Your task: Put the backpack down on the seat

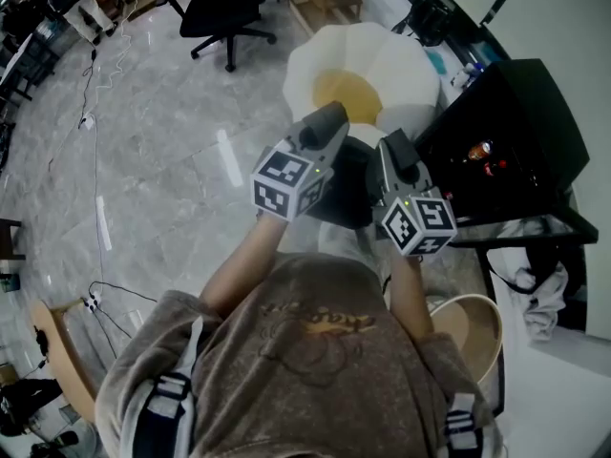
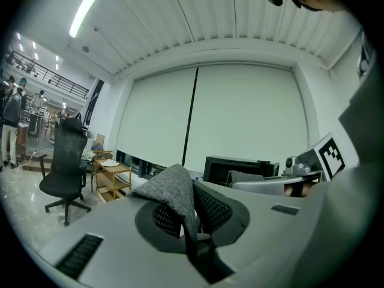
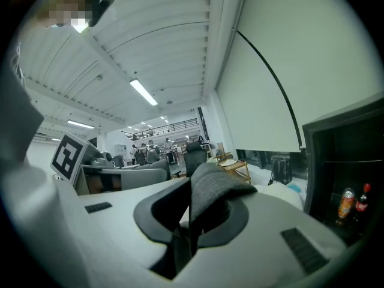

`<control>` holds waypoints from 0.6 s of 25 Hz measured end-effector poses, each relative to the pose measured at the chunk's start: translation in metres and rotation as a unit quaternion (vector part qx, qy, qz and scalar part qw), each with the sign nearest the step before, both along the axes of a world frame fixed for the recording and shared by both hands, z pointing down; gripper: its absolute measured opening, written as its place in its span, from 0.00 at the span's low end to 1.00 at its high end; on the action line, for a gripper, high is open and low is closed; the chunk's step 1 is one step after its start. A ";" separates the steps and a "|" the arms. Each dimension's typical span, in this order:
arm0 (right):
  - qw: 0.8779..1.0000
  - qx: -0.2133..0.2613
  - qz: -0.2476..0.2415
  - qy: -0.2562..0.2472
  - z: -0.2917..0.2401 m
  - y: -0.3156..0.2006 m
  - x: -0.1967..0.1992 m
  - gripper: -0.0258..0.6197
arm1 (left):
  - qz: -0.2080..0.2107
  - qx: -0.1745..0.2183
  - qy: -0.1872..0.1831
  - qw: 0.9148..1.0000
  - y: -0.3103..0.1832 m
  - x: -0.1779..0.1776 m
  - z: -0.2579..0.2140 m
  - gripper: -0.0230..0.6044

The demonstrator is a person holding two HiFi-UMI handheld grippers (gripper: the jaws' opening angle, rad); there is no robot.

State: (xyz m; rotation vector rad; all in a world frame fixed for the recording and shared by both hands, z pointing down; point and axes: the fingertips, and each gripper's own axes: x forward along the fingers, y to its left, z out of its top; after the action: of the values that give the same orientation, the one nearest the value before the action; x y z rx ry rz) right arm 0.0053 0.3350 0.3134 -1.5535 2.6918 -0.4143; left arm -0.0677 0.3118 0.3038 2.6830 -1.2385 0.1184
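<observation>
The left claw (image 2: 191,222) is clamped on a folded strap (image 2: 174,188) of grey woven fabric, and the right claw (image 3: 189,224) pinches a matching fold. The dark backpack (image 1: 348,197) hangs between them, at the near edge of the white, yellow-centred seat (image 1: 401,60).

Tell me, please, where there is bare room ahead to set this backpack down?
The seat's yellow centre, ringed by its white rim, lies bare. The marble floor between the seat and the office chair is also open. It is crowded on the right, where the black cabinet stands close beside the seat.
</observation>
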 end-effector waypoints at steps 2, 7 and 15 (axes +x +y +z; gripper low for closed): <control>1.000 0.000 -0.003 0.000 0.001 -0.015 0.002 0.09 | -0.001 -0.001 0.001 1.000 -0.016 0.003 0.001 0.09; 1.000 -0.006 -0.009 -0.007 0.001 -0.056 0.008 0.09 | -0.001 -0.007 -0.001 1.000 -0.054 0.009 0.003 0.09; 1.000 -0.013 -0.020 -0.014 -0.006 -0.127 0.020 0.09 | -0.008 -0.018 0.001 1.000 -0.121 0.021 -0.002 0.09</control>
State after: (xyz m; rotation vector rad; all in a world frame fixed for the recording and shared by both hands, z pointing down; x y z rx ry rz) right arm 0.0253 0.2081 0.3078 -1.4897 2.7110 -0.4707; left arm -0.0464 0.1908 0.3020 2.6423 -1.2443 0.1335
